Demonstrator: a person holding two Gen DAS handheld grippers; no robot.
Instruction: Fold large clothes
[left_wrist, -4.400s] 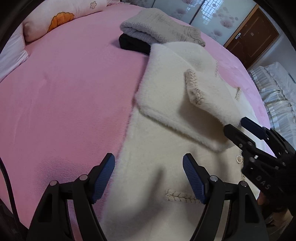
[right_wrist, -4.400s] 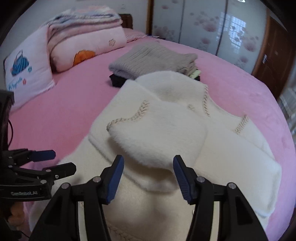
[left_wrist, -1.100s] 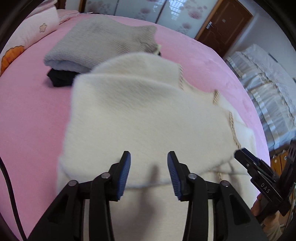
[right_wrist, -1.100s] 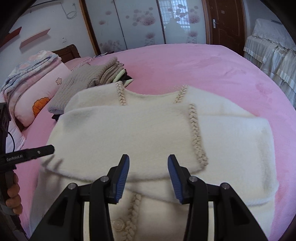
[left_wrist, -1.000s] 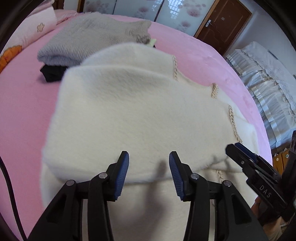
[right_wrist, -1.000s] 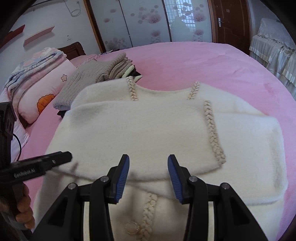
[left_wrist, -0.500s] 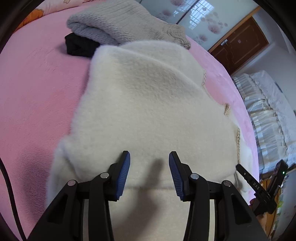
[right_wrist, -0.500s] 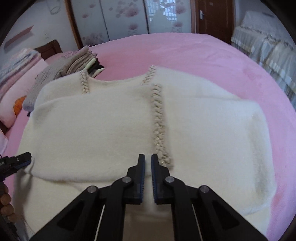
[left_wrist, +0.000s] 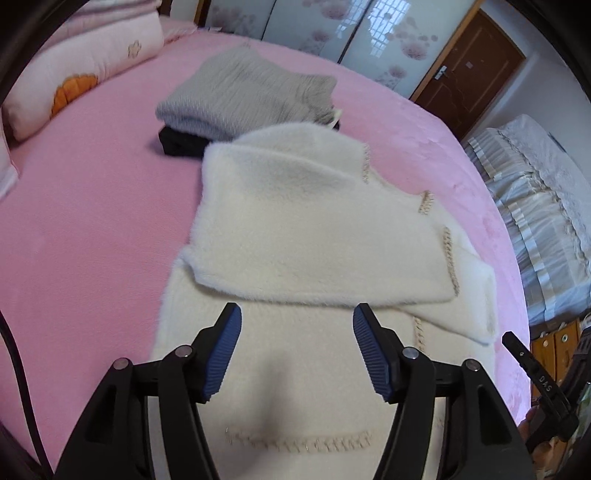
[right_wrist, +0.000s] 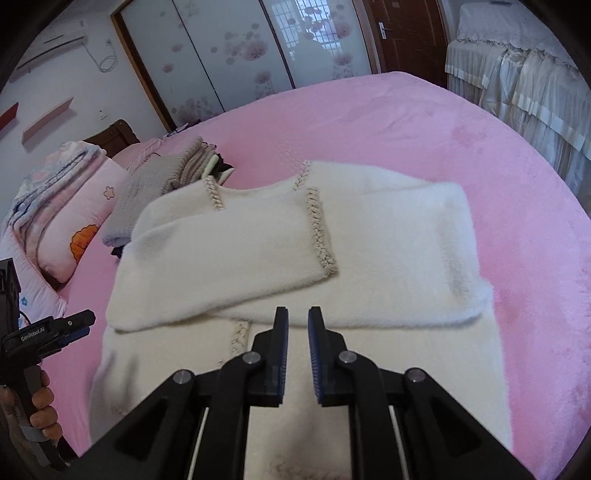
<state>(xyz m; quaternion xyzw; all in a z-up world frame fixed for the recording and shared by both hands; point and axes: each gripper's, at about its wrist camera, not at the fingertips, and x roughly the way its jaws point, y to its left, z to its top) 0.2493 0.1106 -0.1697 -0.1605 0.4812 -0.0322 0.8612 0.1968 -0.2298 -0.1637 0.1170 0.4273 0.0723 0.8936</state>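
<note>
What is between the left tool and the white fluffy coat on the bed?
Nothing visible. The left tool hangs open directly over the white coat, with only air between. The grey folded sweater lies beyond the coat.

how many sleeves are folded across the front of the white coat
2: the left sleeve lies on top, crossing the chest; the right sleeve lies folded beneath it on the white coat.

The fluffy cream-white coat (left_wrist: 295, 236) ran out of both views at the bottom edge, its near hem unseen behind the black gripper frames. A black folded garment (left_wrist: 181, 142) showed only a corner beneath the grey knitted sweater (left_wrist: 247, 96). At the left view's right edge, the right gripper (left_wrist: 511, 338) was cut off, its jaw state unreadable there.
</note>
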